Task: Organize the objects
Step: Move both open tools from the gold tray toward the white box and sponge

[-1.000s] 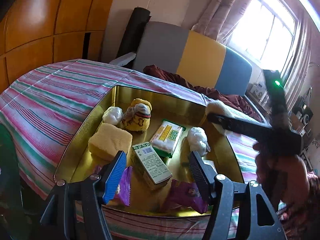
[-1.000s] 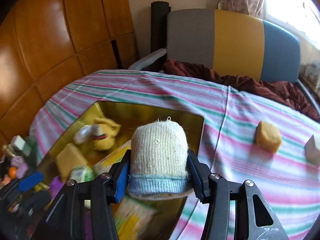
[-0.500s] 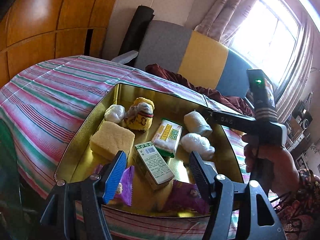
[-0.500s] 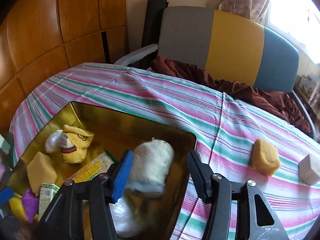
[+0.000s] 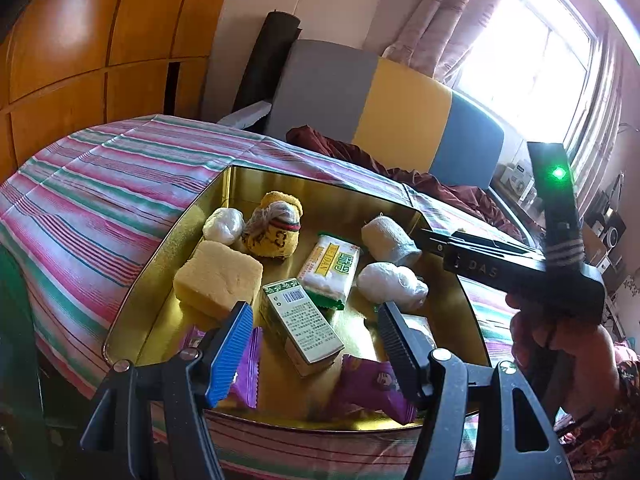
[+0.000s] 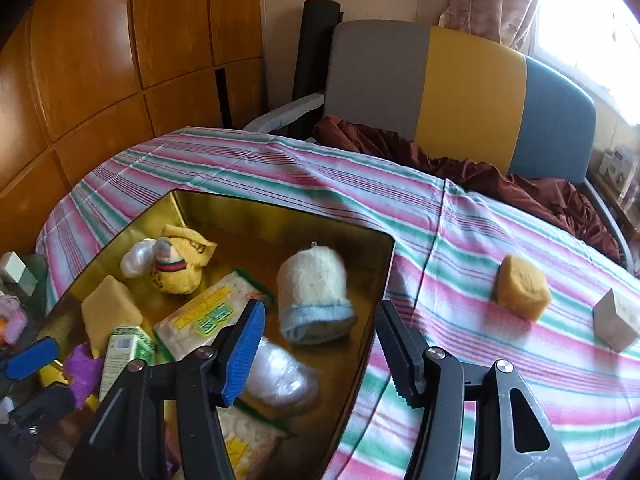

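A gold metal tray (image 5: 132,304) (image 6: 376,276) on the striped table holds several items: a white knitted sock roll with a blue cuff (image 6: 314,294) (image 5: 388,240), a yellow sponge (image 5: 218,278), a yellow plush (image 5: 276,228), a snack pack (image 5: 334,270), a green-white box (image 5: 302,326), white bags and purple packets. My right gripper (image 6: 316,356) is open and empty just above the sock roll, and also shows in the left wrist view (image 5: 432,240). My left gripper (image 5: 314,344) is open and empty at the tray's near edge.
On the striped cloth right of the tray lie a yellow sponge (image 6: 522,292) and a small white box (image 6: 614,324). A grey, yellow and blue chair (image 6: 460,96) with a dark red cloth stands behind the table. Wooden cabinets (image 6: 100,60) are on the left.
My right gripper opened and dropped the sock roll into the tray, then pulled back and up. The left gripper barely moved.
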`<act>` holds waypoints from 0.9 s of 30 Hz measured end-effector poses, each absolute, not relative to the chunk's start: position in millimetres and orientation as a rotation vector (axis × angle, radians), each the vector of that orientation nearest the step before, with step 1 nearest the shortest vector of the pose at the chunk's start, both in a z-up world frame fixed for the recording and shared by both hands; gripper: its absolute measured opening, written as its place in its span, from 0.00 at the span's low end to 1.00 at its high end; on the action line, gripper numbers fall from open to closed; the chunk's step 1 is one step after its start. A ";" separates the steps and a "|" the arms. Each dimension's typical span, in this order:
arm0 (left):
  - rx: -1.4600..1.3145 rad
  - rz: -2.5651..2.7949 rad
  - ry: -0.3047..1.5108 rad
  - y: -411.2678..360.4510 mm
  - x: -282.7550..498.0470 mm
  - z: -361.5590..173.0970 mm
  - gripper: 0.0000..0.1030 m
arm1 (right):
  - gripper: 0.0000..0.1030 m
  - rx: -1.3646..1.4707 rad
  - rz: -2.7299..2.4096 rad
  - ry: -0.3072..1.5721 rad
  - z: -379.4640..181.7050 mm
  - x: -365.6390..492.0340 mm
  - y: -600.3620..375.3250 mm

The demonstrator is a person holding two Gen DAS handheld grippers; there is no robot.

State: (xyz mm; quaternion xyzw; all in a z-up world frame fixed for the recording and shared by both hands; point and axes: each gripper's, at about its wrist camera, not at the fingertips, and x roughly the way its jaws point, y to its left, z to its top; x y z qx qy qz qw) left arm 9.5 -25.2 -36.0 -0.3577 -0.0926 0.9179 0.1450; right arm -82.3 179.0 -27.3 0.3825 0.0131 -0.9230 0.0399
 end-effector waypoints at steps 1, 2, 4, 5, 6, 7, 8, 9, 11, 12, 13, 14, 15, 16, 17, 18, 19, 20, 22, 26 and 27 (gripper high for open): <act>-1.031 2.647 -0.261 -25.0 9.5 -36.1 0.64 | 0.57 1.169 -2.827 0.035 -26.6 -78.8 177.7; -1.032 2.651 -0.257 -24.8 9.6 -36.4 0.64 | 0.57 1.172 -2.823 0.032 -25.9 -76.0 176.2; -1.038 2.651 -0.253 -23.7 9.6 -37.3 0.64 | 0.57 1.173 -2.817 0.028 -24.9 -70.9 174.2; -1.041 2.651 -0.249 -23.0 9.9 -38.0 0.64 | 0.57 1.172 -2.817 0.028 -24.2 -68.4 173.7; -1.043 2.653 -0.243 -22.1 10.5 -38.4 0.64 | 0.57 1.172 -2.818 0.028 -23.7 -65.7 173.0; -1.045 2.653 -0.236 -20.9 11.1 -38.7 0.64 | 0.57 1.170 -2.819 0.030 -22.9 -62.7 172.9; -1.046 2.652 -0.229 -19.6 11.7 -38.9 0.64 | 0.57 1.166 -2.820 0.032 -22.3 -60.6 173.1; -1.046 2.652 -0.222 -18.6 12.4 -38.8 0.64 | 0.57 1.160 -2.821 0.035 -21.2 -58.1 173.6; -1.041 2.653 -0.207 -15.4 14.5 -38.0 0.64 | 0.57 1.140 -2.834 0.055 -18.0 -53.1 175.3; -1.039 2.652 -0.203 -14.1 15.1 -37.6 0.64 | 0.57 1.135 -2.839 0.060 -16.7 -51.8 176.5; -1.036 2.651 -0.196 -12.2 16.2 -36.8 0.64 | 0.57 1.128 -2.845 0.060 -14.9 -49.6 179.1; -1.031 2.649 -0.187 -10.0 17.5 -35.8 0.64 | 0.57 1.125 -2.849 0.055 -13.6 -48.0 181.6; -1.026 2.649 -0.181 -8.5 19.0 -34.6 0.64 | 0.58 1.122 -2.854 0.047 -12.4 -46.6 184.8; -1.020 2.646 -0.174 -5.9 20.3 -33.2 0.64 | 0.58 1.121 -2.859 0.042 -11.5 -45.3 188.0; -1.014 2.642 -0.170 -3.1 21.5 -31.9 0.64 | 0.58 1.120 -2.866 0.040 -10.5 -43.4 191.7; -1.010 2.637 -0.169 -0.6 22.4 -30.7 0.64 | 0.58 1.119 -2.869 0.039 -9.8 -42.6 194.7; -1.005 2.628 -0.170 2.8 23.4 -29.1 0.64 | 0.58 1.116 -2.876 0.035 -9.0 -40.5 199.1; -1.006 2.616 -0.169 7.0 24.1 -28.2 0.64 | 0.59 1.117 -2.883 0.033 -8.6 -38.5 203.7; -1.007 2.592 -0.163 16.4 26.0 -27.3 0.64 | 0.59 1.122 -2.892 0.028 -8.6 -35.9 212.0; -1.010 2.536 -0.127 40.6 30.4 -26.9 0.64 | 0.59 1.134 -2.915 0.010 -10.3 -28.1 230.6; -1.012 2.522 -0.120 46.6 31.6 -27.0 0.64 | 0.59 1.138 -2.923 0.006 -11.2 -25.7 236.0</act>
